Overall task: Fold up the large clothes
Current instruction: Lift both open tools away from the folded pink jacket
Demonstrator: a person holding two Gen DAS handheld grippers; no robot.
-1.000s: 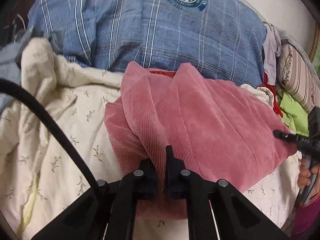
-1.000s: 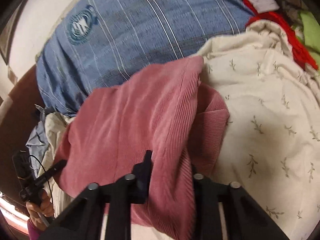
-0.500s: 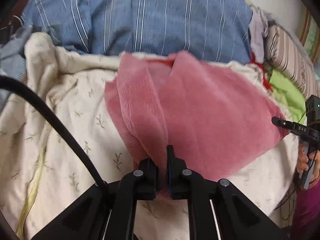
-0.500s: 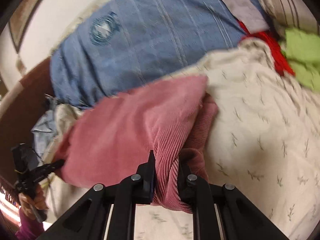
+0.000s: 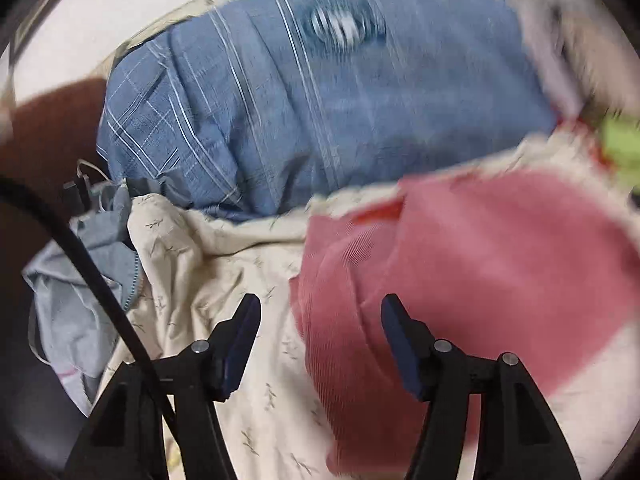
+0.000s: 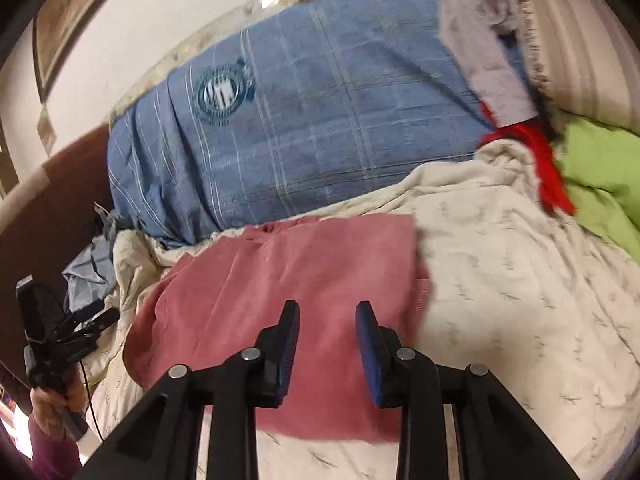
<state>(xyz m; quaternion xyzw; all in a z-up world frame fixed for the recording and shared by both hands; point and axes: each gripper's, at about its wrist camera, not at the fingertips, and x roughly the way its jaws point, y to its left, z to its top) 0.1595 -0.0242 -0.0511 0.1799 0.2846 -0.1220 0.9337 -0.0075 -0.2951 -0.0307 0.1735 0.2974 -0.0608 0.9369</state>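
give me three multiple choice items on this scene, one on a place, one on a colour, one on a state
1. Where does the pink garment lie?
A. on the cream sheet
B. on top of the blue pillow
C. on the floor

2. What colour is the cloth at the far right, beside the red one?
A. black
B. green
C. orange

3. How is the right gripper?
A. clamped on the pink garment
B. shut with nothing in it
C. jaws apart, nothing pinched

Key: 1 A, the flowered sheet shows all round the garment. 2 B, the green cloth lies right of the red. 3 C, the jaws are opening and the fabric lies flat below them.
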